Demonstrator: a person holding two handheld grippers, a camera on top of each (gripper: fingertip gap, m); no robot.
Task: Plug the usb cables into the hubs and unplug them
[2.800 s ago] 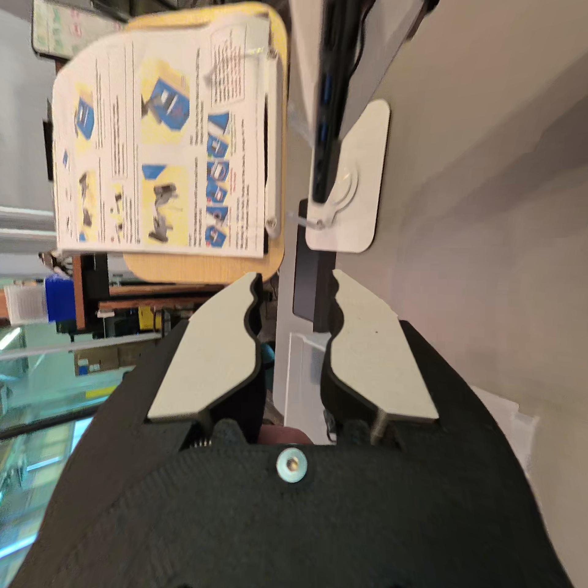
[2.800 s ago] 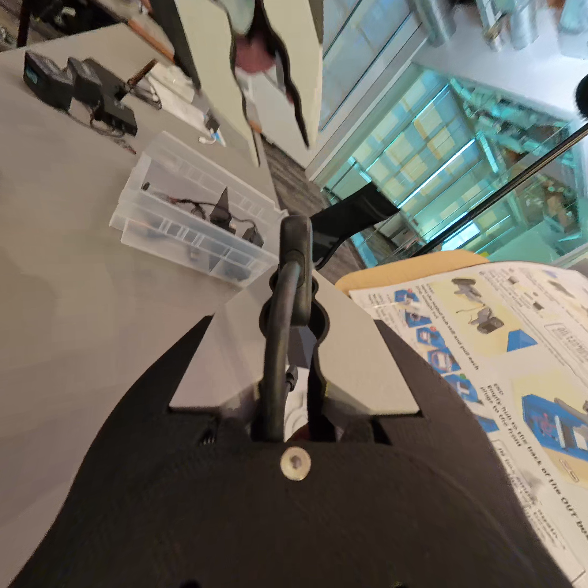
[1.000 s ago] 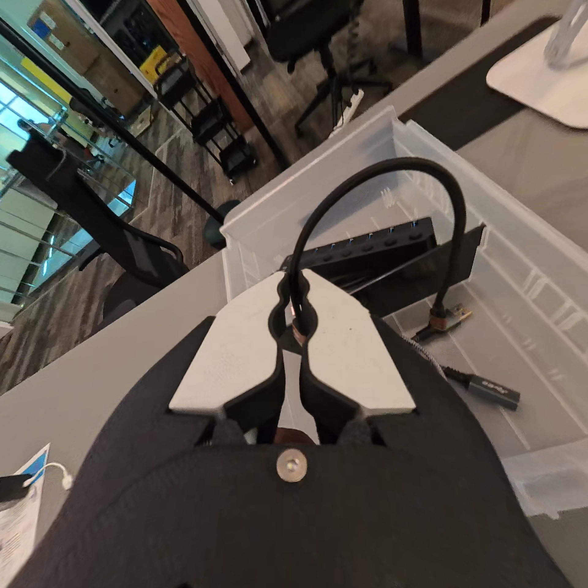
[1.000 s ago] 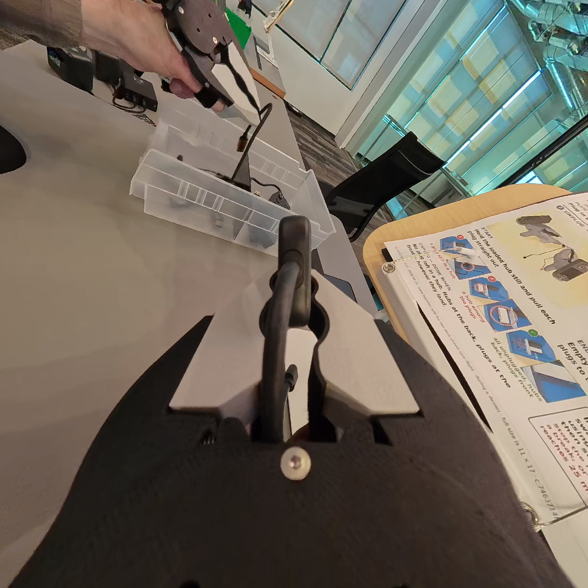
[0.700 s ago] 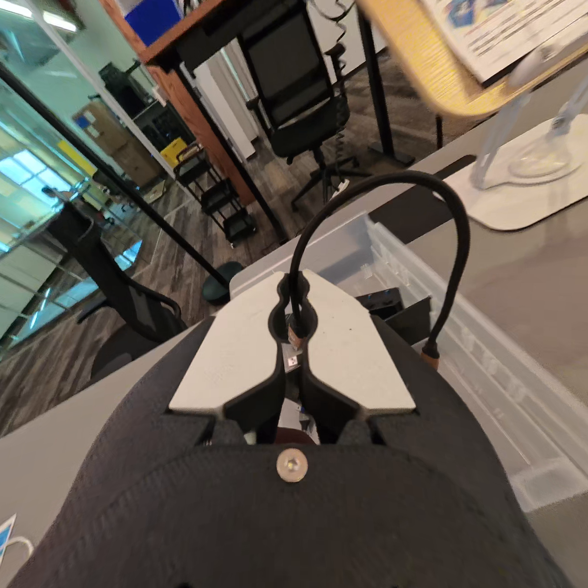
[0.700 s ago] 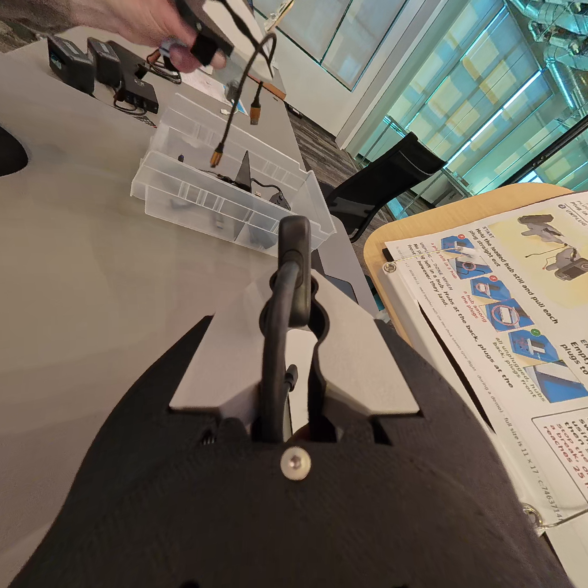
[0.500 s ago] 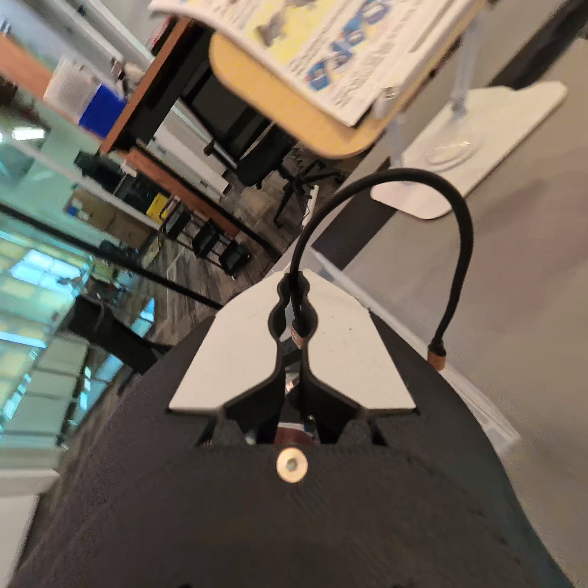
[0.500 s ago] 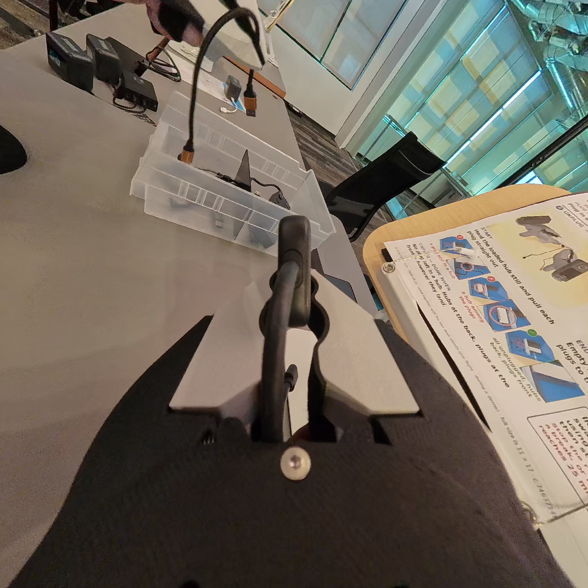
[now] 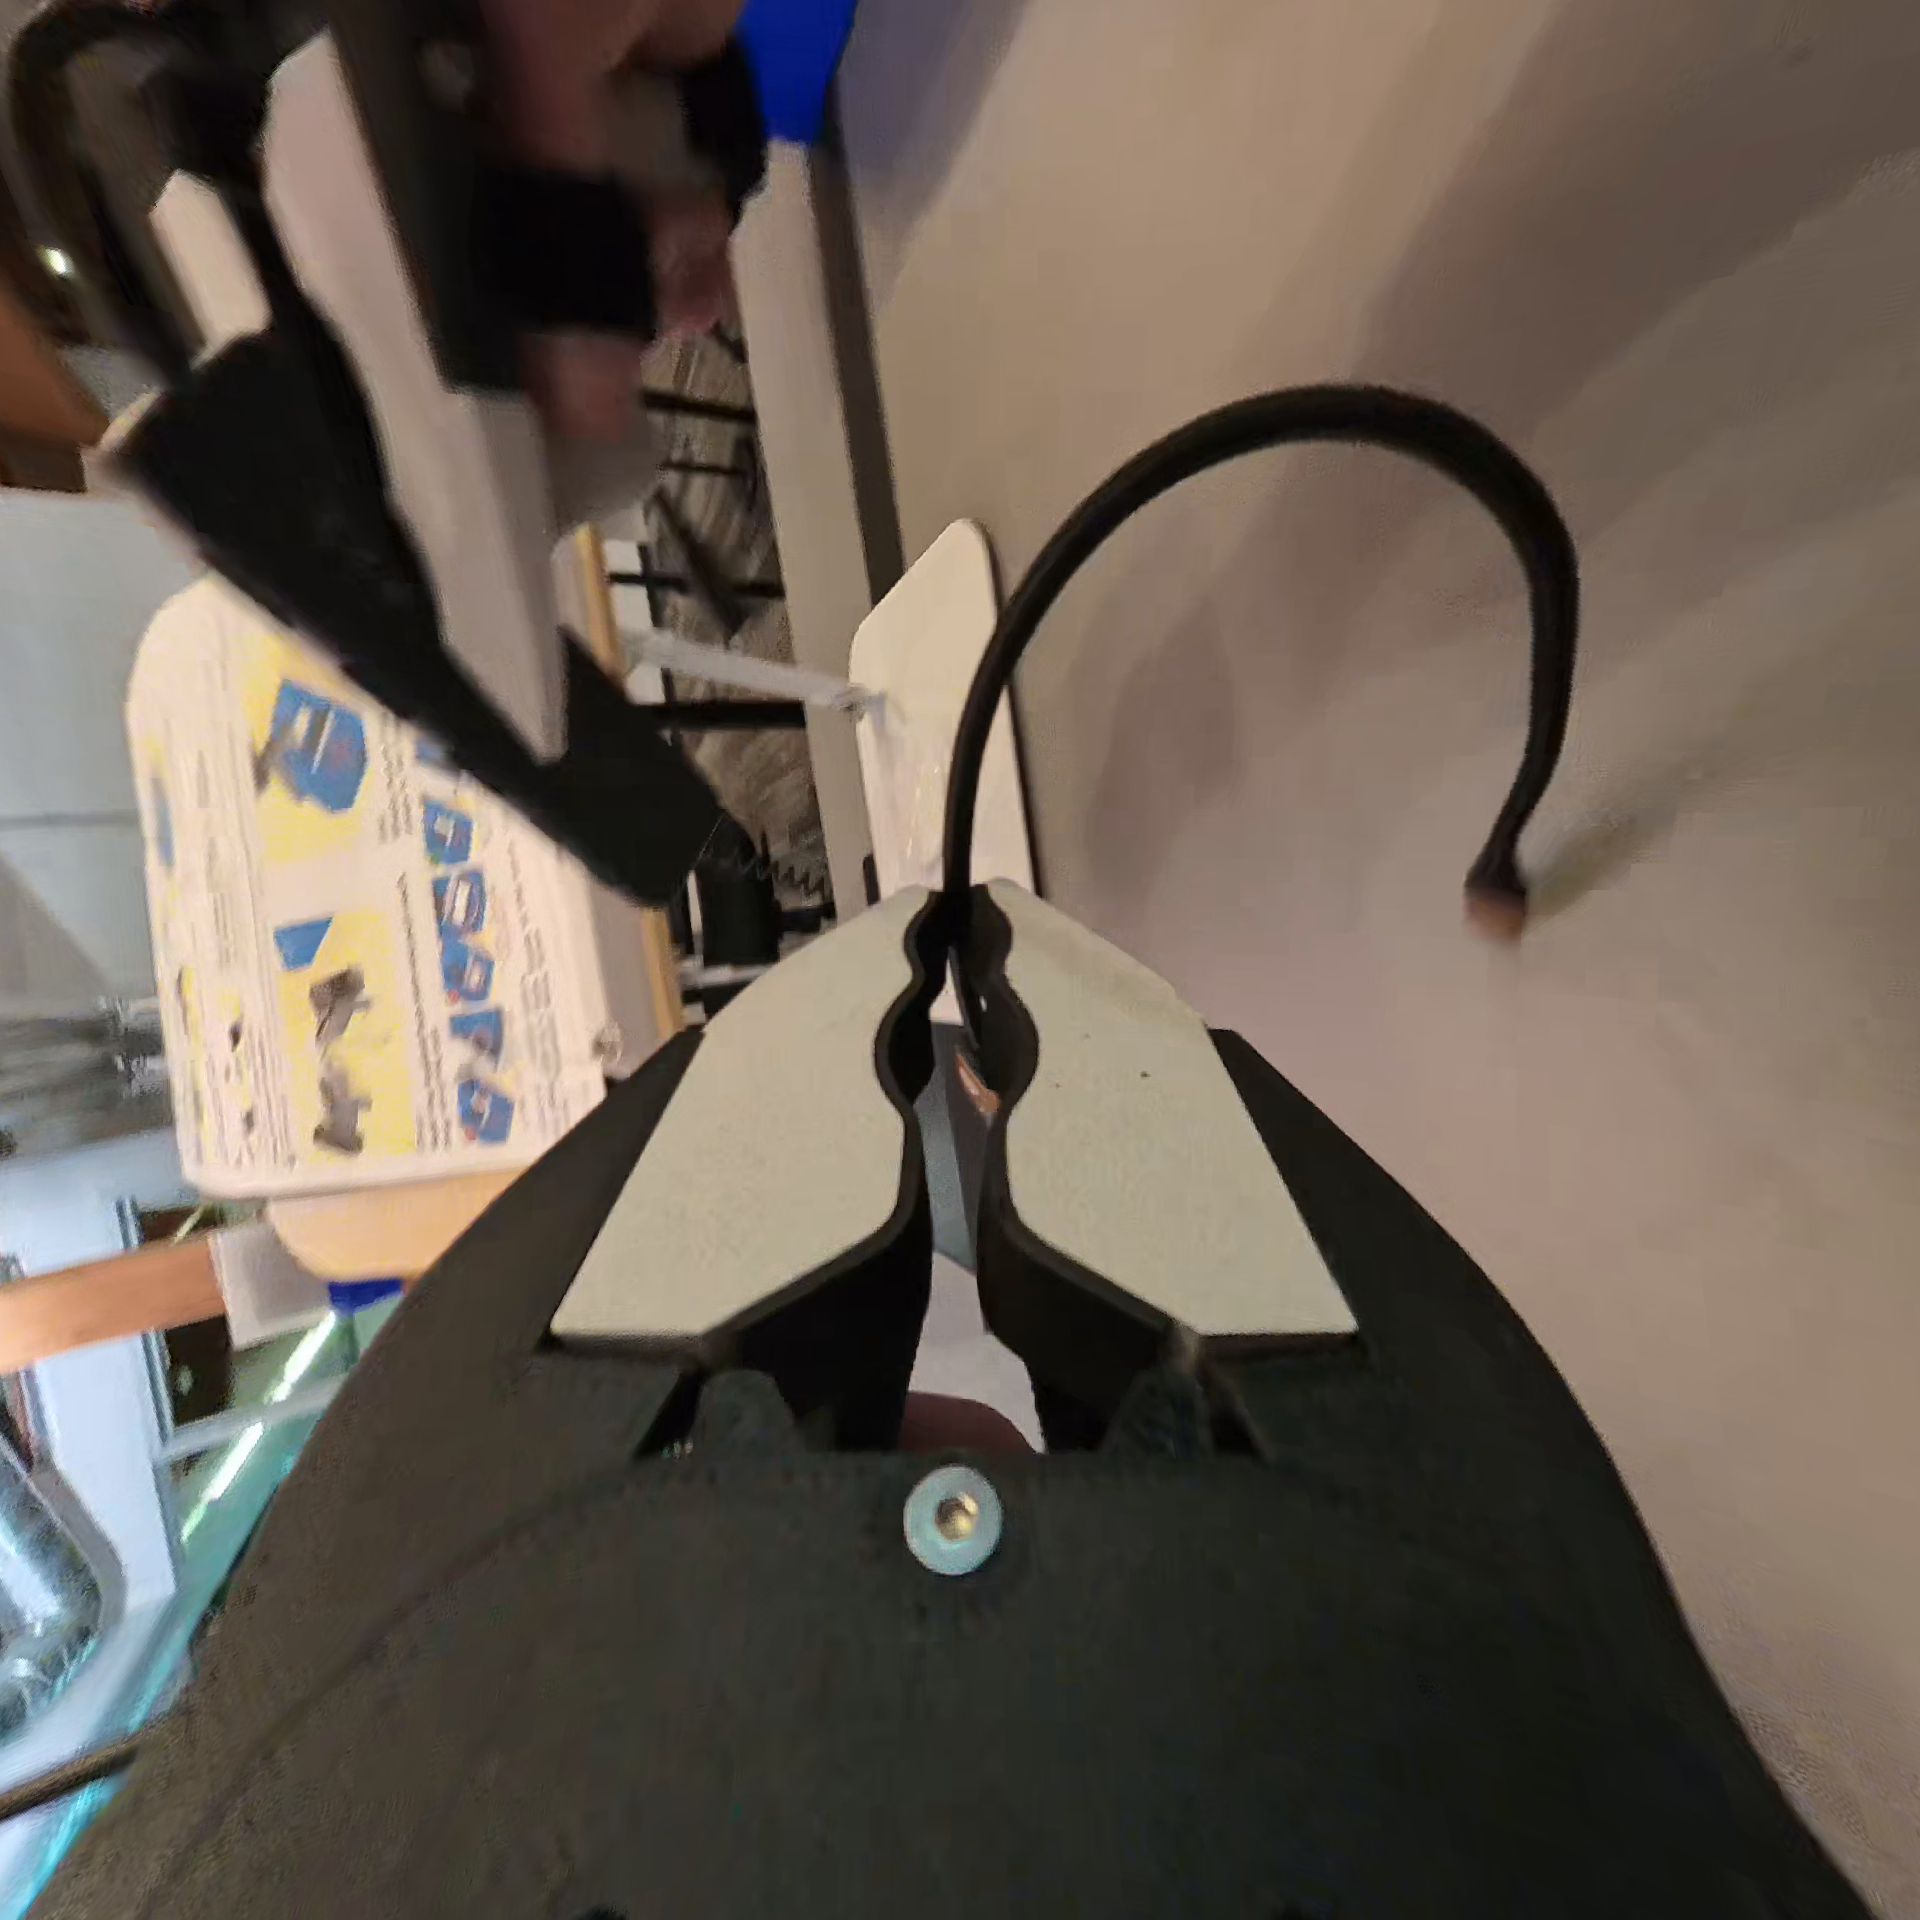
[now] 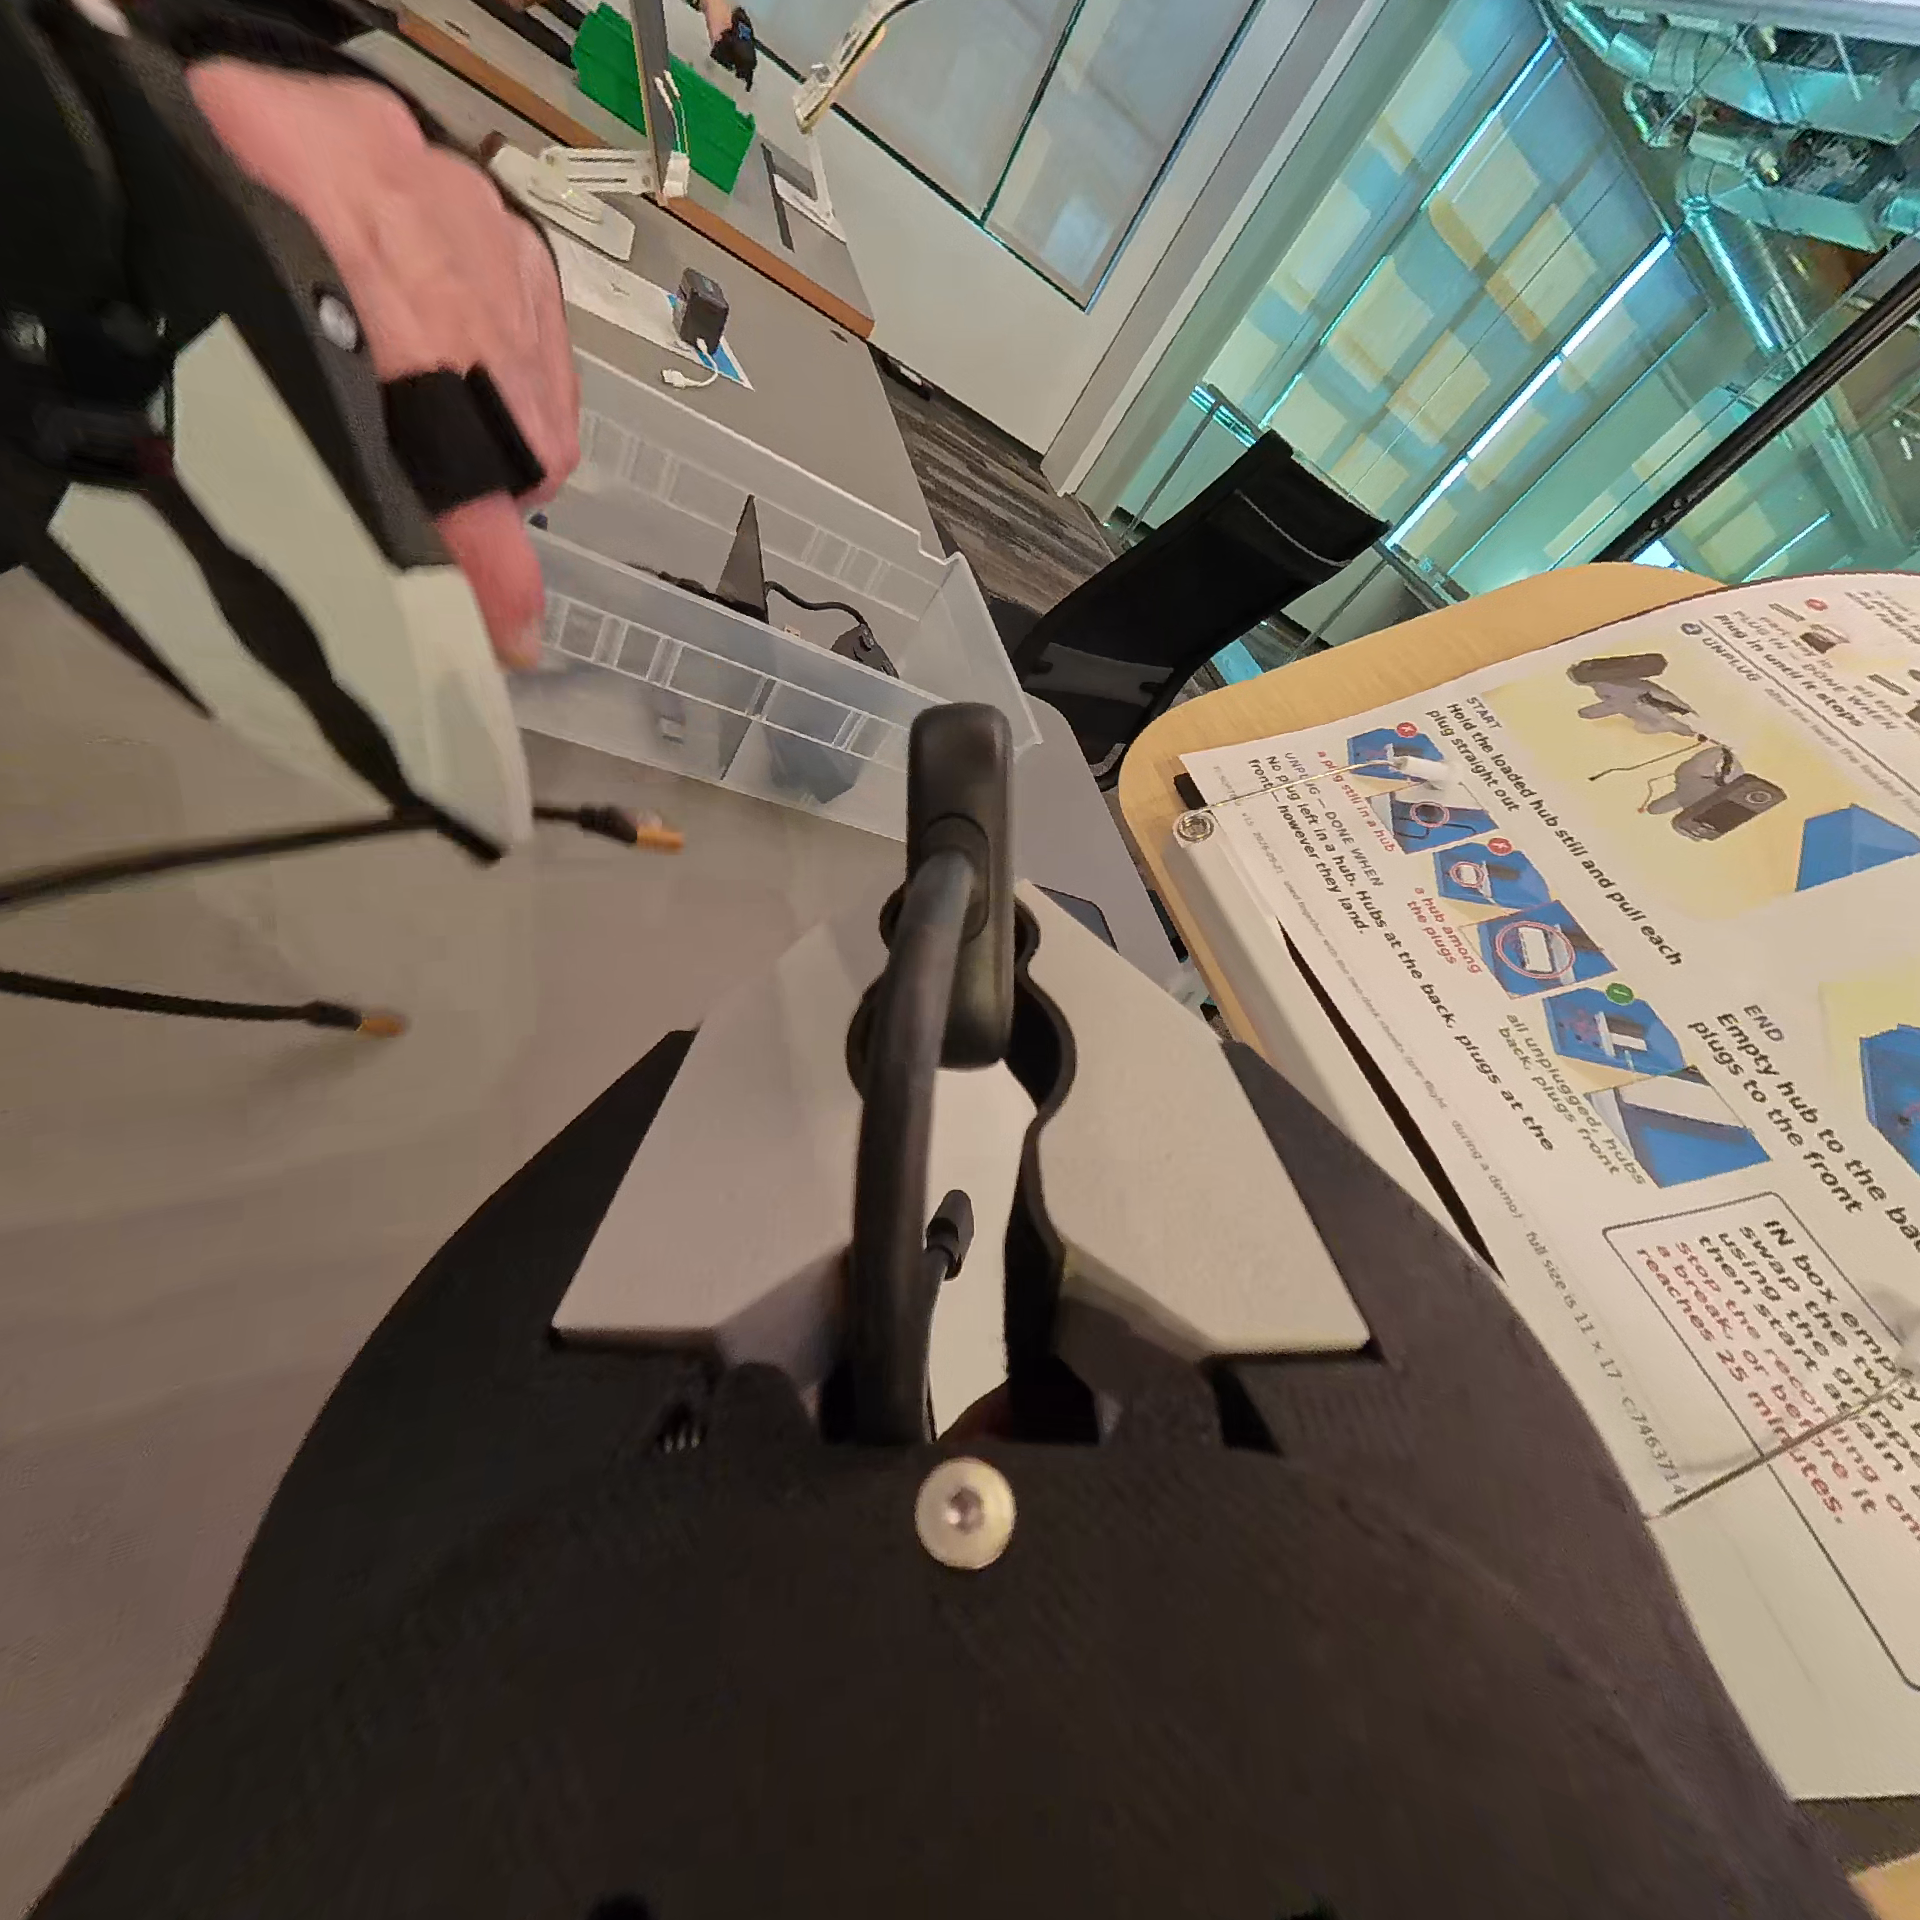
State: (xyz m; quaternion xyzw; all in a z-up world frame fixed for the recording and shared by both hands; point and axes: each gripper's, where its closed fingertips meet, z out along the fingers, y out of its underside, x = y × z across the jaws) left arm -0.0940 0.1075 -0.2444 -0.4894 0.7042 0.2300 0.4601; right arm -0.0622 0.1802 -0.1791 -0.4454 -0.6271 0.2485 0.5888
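Left wrist view: the left gripper [image 9: 961, 914] is pinched on a short black cable [image 9: 1247, 416], which arches from twelve o'clock over to a free plug [image 9: 1493, 902] at about two, hanging over the grey table [image 9: 1558, 312]. At ten o'clock the right gripper [image 9: 582, 790] carries the dark hub [image 9: 94, 62], blurred. Right wrist view: the left gripper [image 10: 468, 769] sits at ten o'clock, its cable ends [image 10: 644, 831] pointing to three; the clear bin [image 10: 790, 665] lies at eleven. The right gripper [image 10: 961, 935] is clamped on the hub [image 10: 961, 862], long axis toward twelve. The left gripper is judged nearer the bin.

Black braided usb cable [image 9: 1299, 499] arches free; black hub [image 10: 961, 831] stands upright.
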